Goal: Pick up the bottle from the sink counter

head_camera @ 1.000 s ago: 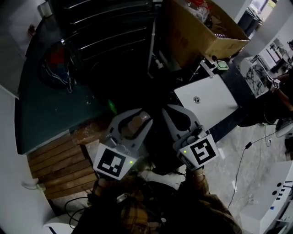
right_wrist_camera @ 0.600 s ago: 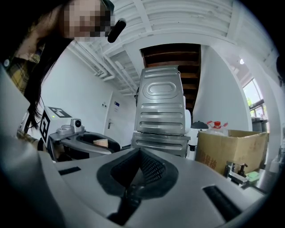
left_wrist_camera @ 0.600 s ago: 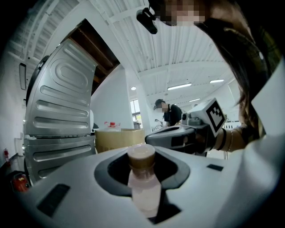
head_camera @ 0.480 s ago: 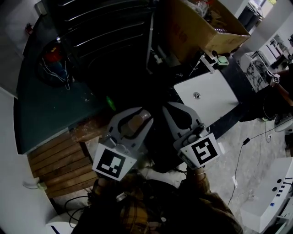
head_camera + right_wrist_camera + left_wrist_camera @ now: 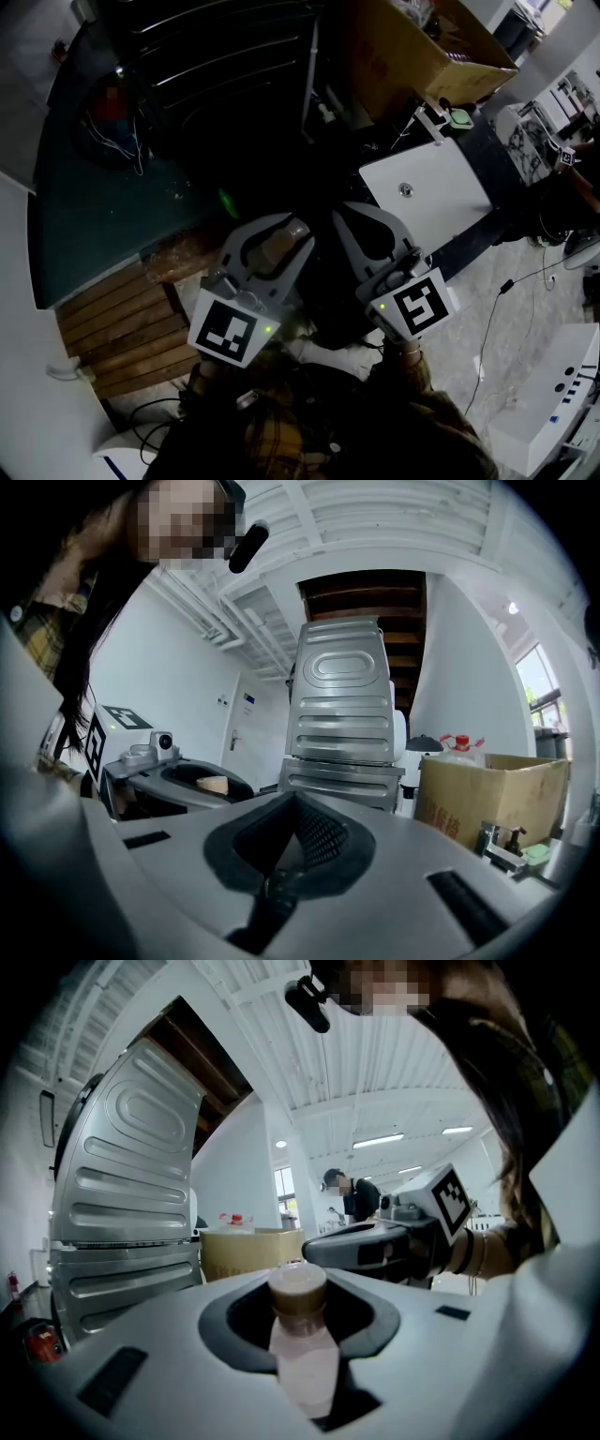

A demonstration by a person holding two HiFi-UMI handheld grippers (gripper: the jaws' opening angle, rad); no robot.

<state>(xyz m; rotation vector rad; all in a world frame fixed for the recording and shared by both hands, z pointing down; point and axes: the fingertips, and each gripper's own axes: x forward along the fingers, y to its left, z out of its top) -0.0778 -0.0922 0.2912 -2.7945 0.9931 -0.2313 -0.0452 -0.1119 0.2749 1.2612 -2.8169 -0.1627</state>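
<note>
The bottle [image 5: 302, 1340] is small, with a pale pink body and a brown cap [image 5: 298, 1288]. It sits between the jaws of our left gripper [image 5: 277, 228], up in the air in front of us, not on any counter. The jaws are closed on its body, just under the cap, and the cap pokes out past them.

We think the bottle is light, because it is so little. Its sides look smooth, so it could slip if we hold it too loosely. It looks like plastic, so a hard squeeze might dent it. The body just under the cap, where the jaws hold it now, seems a good place to hold. The cap is wider than the neck and could help stop the bottle sliding out.

Our right gripper [image 5: 359, 217] is just beside the left one. Its jaws are closed together with nothing between them.

Farther out we see a dark counter top [image 5: 84, 225] on our left, some wooden slats [image 5: 122, 328] below it, a cardboard box [image 5: 422, 56] and a white board [image 5: 436, 202]. The picking up looks done to us.
</note>
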